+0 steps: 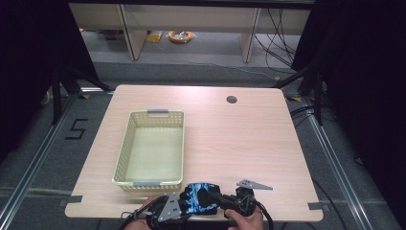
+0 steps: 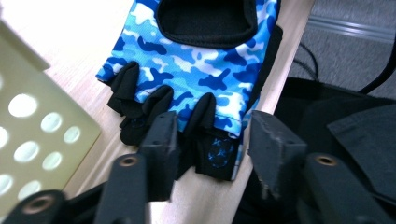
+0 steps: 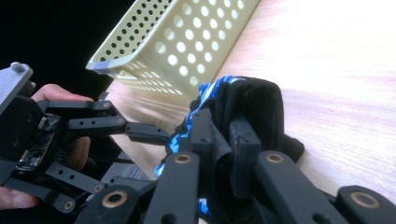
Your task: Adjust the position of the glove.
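Glove [image 1: 198, 199] in blue camouflage lies at the near edge of the surface [image 1: 239, 143], directly ahead of both grippers and partly hanging over that edge, as the left gripper view shows. The right gripper [image 3: 224, 135] has its jaws pressed together on a thick black fold of the glove, so it holds the cloth. The left gripper [image 2: 212, 140] is about half open, with one short finger stub of the glove between its jaws; the pads do not press on it yet, so it holds nothing. In my judgement the main risk is that the left gripper closes only on this thin stub, or on air beside it, because the stub sits near one jaw and not in the middle; then the cloth can slip out during a lift. A second risk is that the glove slides off the surface, since so little of it rests there and a pull toward the person would drag it down. The basket [image 1: 153, 148] stands just beyond the left gripper, very close, so a careless lift could knock its near wall. Beyond the right gripper the surface is bare and gives wide room for moving.
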Tool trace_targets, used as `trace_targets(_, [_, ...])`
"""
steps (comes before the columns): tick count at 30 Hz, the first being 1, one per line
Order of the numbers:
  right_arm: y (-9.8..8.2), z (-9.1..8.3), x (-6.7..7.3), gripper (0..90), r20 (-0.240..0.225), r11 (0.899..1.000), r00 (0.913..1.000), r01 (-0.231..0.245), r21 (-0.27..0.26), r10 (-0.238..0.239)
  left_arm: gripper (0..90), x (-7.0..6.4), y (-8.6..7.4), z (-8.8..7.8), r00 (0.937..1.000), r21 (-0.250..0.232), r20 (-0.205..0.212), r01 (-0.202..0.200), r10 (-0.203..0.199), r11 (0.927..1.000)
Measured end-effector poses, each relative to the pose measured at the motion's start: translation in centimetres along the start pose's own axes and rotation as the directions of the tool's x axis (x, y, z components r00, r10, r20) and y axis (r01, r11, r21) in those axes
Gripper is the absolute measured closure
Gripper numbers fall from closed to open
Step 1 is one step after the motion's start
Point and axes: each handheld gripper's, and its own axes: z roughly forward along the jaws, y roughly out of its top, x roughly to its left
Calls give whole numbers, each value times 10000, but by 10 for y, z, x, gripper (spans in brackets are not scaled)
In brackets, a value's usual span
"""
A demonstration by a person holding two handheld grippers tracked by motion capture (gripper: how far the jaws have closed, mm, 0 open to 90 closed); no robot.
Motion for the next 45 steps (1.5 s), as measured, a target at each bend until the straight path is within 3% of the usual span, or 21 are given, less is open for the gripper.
trace_targets(3, [0,0,-5,799,111,9995,9994,328,33,-329,678,1,1,1,9998,-101,-66,-168,167,9998])
trace_targets(5, [1,-1,-5,786,124,9996,9998,181,199,-184,742,3,2,0,9993,104,3,-380,380,9992])
trace_targets(7, [1,0,-7,776,118,9990,9991,413,157,-415,789,2,2,1,9988,-3,-106,-471,471,9989])
trace_targets(9, [1,-1,-5,751,2,9994,9998,207,289,-208,835,2,2,0,9982,-52,-97,-597,597,9982])
trace_targets(11, [2,-1,-5,744,271,9985,9989,365,405,-376,860,2,3,-2,9977,-136,-91,-670,669,9977])
trace_targets(13, [4,-3,-4,728,171,9978,9987,474,461,-482,869,3,4,-4,9985,-146,47,-545,546,9984])
trace_targets(17, [6,-3,-3,661,137,9962,9989,439,755,-451,880,4,5,-6,9975,-73,-99,-696,695,9976])
trace_targets(19, [9,-7,-2,662,317,9922,9944,984,763,-1011,883,5,5,-8,9973,-181,-222,-700,696,9974])
trace_targets(21, [11,-9,-1,699,309,9915,9938,1037,785,-1064,883,5,7,-10,9970,-171,-262,-733,728,9972])
trace_targets(23, [13,-13,0,831,230,9890,9919,1224,836,-1247,883,5,8,-10,9977,-519,-326,-605,588,9968])
trace_targets(24, [13,-13,1,855,195,9896,9921,1225,753,-1243,883,6,9,-11,9974,-335,-321,-652,641,9973])
trace_targets(26, [14,-13,6,862,101,9906,9957,906,1021,-921,885,6,8,-11,9971,-331,-381,-672,659,9972])
trace_targets(27, [15,-11,3,863,245,9847,9881,1490,906,-1518,886,6,9,-13,9955,-127,-364,-885,880,9960])
trace_targets(28, [15,-11,3,863,264,9840,9877,1511,940,-1542,887,5,9,-13,9970,-315,-302,-718,709,9969])
trace_targets(32, [15,-14,6,862,86,9883,9905,1360,684,-1369,887,6,10,-19,9960,-408,-384,-826,810,9958])
trace_targets(33, [14,-16,11,862,35,9932,9949,1001,588,-1005,888,7,10,-23,9953,-483,-428,-887,866,9949])
trace_targets(36, [11,-17,13,861,-152,9910,9921,1250,482,-1244,887,9,7,-28,9955,-403,-456,-847,828,9956])
trace_targets(39, [6,-10,14,858,-229,9889,9908,1346,636,-1334,887,5,-2,-31,9958,-314,-404,-833,820,9960])
trace_targets(41, [2,-5,15,853,-324,9913,9955,916,949,-889,886,6,-6,-29,9969,-160,-371,-700,693,9974])
trace_targets(42, [1,-2,11,848,-270,9874,9931,1163,1076,-1141,884,6,-6,-29,9969,-160,-371,-700,693,9974])
trace_targets(45, [-2,1,6,828,112,9821,9922,1210,1444,-1239,878,6,-10,-20,9972,-4,-234,-705,705,9975])
